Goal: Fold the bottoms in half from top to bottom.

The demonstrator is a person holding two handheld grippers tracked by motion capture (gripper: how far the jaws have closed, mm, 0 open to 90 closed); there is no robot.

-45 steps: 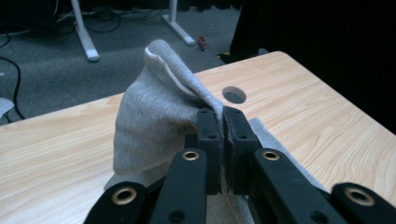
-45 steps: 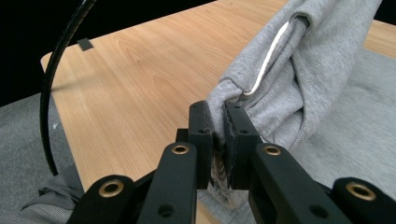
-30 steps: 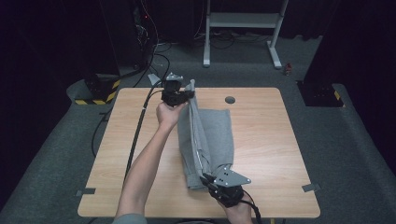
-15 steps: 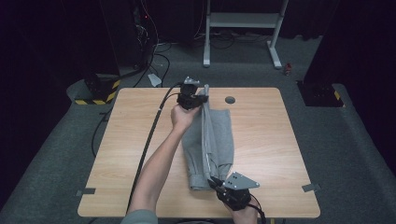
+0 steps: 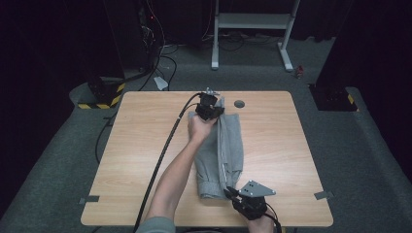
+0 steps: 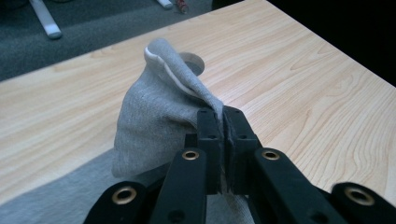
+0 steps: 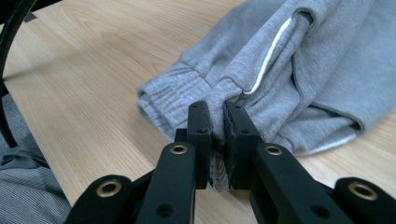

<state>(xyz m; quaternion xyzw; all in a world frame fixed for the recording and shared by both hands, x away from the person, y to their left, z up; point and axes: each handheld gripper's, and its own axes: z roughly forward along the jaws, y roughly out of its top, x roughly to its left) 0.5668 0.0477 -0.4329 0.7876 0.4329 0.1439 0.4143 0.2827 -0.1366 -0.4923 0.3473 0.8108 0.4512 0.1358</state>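
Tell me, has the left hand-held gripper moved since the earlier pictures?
Yes. The left hand-held gripper, shut on the grey trousers, has shifted rightward along the far side of the table, closer to the round hole.

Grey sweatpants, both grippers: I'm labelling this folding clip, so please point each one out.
grey sweatpants (image 5: 233, 141), high view, on the flat upper layer.
left gripper (image 6: 223, 122), left gripper view, at the jaw tips pinching fabric.
right gripper (image 7: 218, 119), right gripper view, at the jaw tips clamping a fold.

Dark lab: cables (image 5: 160, 63), taped floor (image 5: 97, 102).
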